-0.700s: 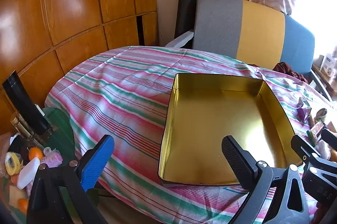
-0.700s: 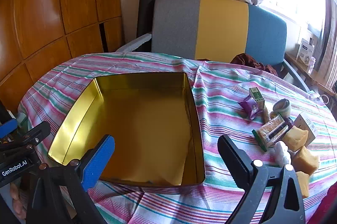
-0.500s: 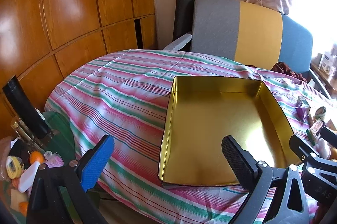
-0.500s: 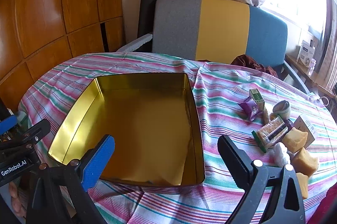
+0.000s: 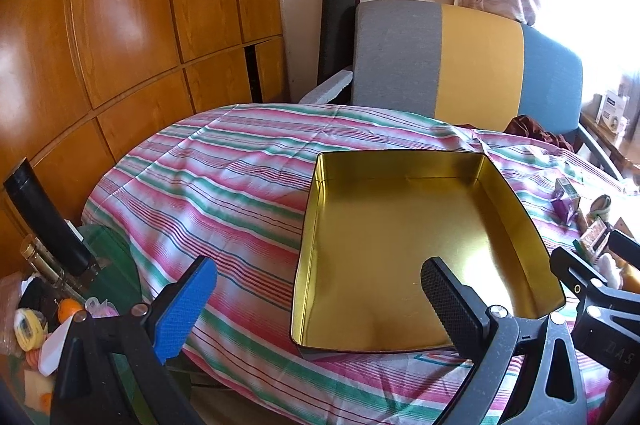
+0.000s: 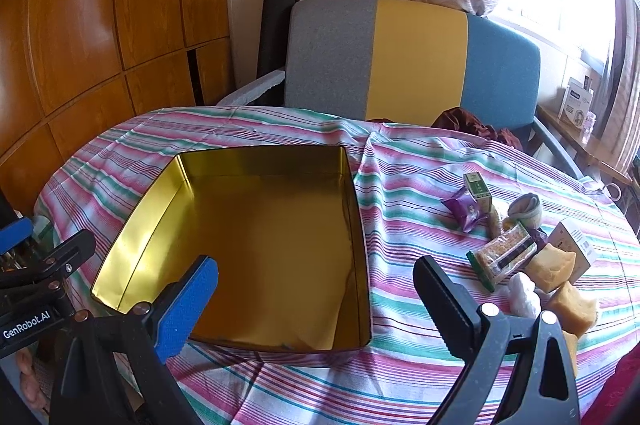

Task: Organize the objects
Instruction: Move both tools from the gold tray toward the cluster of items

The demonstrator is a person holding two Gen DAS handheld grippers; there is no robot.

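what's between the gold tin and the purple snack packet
Only bare striped tablecloth lies between the gold tin and the purple packet, seen in the right wrist view.

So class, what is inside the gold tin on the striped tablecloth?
Nothing: the gold tin shows only its bare shiny floor and walls. The strip of floor behind its near wall is hidden.
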